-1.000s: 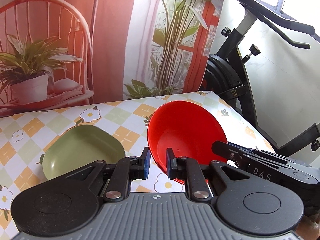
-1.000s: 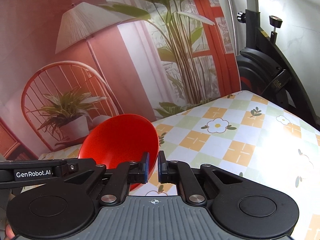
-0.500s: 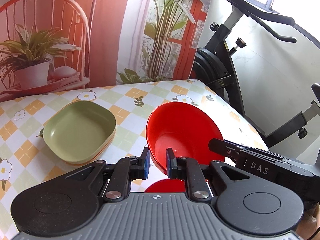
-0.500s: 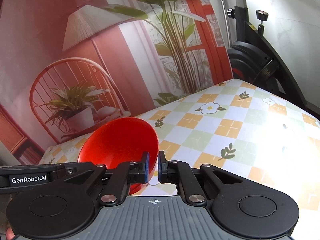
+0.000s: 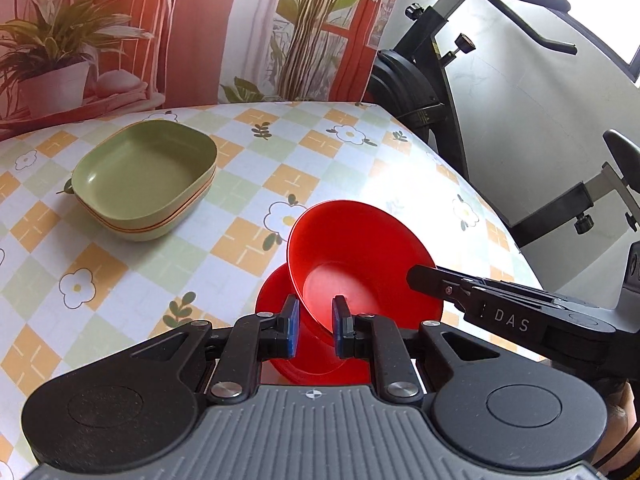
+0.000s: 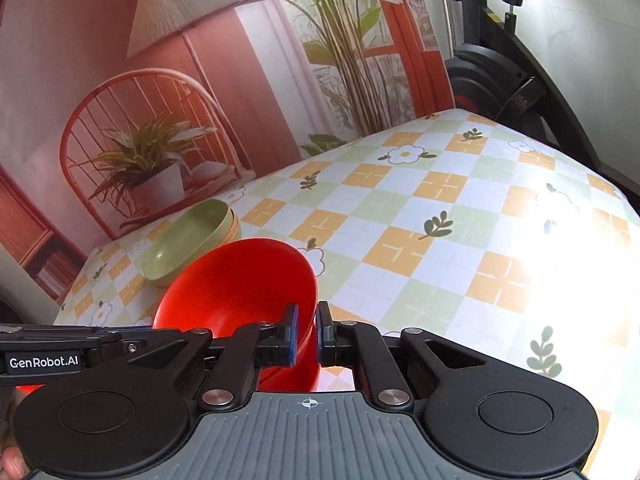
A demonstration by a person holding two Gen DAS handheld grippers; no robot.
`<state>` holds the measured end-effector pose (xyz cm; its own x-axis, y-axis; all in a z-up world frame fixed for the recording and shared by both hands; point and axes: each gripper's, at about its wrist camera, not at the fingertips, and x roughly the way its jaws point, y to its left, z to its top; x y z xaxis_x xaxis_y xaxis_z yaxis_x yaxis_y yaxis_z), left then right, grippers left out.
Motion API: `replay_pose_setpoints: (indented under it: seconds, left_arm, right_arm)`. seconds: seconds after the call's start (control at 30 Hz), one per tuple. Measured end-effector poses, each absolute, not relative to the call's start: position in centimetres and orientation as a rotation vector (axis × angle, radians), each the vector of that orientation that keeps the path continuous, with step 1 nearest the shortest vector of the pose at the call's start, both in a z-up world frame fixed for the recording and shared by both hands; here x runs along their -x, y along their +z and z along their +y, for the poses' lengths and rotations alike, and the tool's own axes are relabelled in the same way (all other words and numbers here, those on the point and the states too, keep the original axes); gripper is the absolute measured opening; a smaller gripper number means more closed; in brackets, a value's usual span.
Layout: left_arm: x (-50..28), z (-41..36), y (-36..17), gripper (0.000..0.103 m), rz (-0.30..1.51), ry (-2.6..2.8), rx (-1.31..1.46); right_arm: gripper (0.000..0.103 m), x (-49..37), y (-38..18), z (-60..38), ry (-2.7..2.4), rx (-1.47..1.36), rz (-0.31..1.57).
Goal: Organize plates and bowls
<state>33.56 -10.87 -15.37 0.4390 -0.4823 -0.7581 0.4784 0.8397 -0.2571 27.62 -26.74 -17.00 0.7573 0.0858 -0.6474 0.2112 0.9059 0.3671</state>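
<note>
A red bowl [image 5: 360, 256] hangs tilted on its side over the table, with both grippers on it. My left gripper [image 5: 315, 328] is shut on its near rim. My right gripper [image 6: 306, 336] is shut on the bowl [image 6: 240, 288] at its opposite wall, and its fingers [image 5: 424, 276] reach in from the right in the left wrist view. Directly below lies a second red bowl [image 5: 274, 294] on the table, mostly hidden by the held one. A stack of green square plates [image 5: 144, 176] sits at the far left, also seen as the green stack [image 6: 188, 240] behind the bowl.
The table [image 5: 248, 184] wears a checked flower cloth [image 6: 440, 240]. An exercise bike [image 5: 420, 80] stands just off its right edge and far corner. A printed backdrop of a chair and plants rises behind the far edge. A fingertip [image 6: 12, 460] shows at bottom left.
Both grippers have carried the red bowl down and nearer to the table's front. The second red bowl has come into view beneath it, and the green stack now sits farther away.
</note>
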Motion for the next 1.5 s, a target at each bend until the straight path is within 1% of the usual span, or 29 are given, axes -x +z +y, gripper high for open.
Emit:
replay_pose_setpoints:
  seconds: [0.17,0.47,0.53,0.6,0.93,1.0,1.13,1.23,1.5]
  left_arm:
    - [-32.8,-10.5,-15.6,0.018,0.925,-0.593,-0.040]
    - [-32.8,-10.5,-16.8,0.018,0.960,-0.566,-0.072]
    - [-32.8,-10.6,-17.0,0.019,0.965,-0.560,-0.081]
    - [-32.7,-10.7,-17.2,0.023,0.969,-0.555,-0.085]
    - [-32.8,-11.0,-17.6,0.024,0.980,-0.550,-0.102]
    - [-32.8,-11.1,-17.6,0.027,0.980,-0.548,-0.102]
    - [-32.8,-11.0,-17.6,0.029,0.984,-0.541,-0.103]
    - [-32.7,-10.9,-17.4,0.034,0.985,-0.537,-0.094]
    - [-32.6,-10.4,-16.4,0.035,0.960,-0.526,-0.075]
  right_arm:
    - [0.008,-27.6,-17.4,-26.3,-0.056,-0.433,0.728]
    - [0.008,-27.8,-18.4,-25.5,-0.055,-0.415,0.757]
    - [0.008,-27.9,-18.5,-25.4,-0.054,-0.410,0.759]
    - [0.008,-27.9,-18.6,-25.3,-0.053,-0.407,0.763]
    - [0.009,-28.1,-18.9,-25.1,-0.066,-0.393,0.781]
    - [0.010,-28.3,-18.9,-25.0,-0.067,-0.387,0.785]
    - [0.012,-28.3,-18.9,-24.8,-0.074,-0.371,0.789]
    - [0.016,-28.2,-18.8,-24.7,-0.082,-0.356,0.792]
    - [0.017,-28.1,-17.9,-24.2,-0.106,-0.301,0.775]
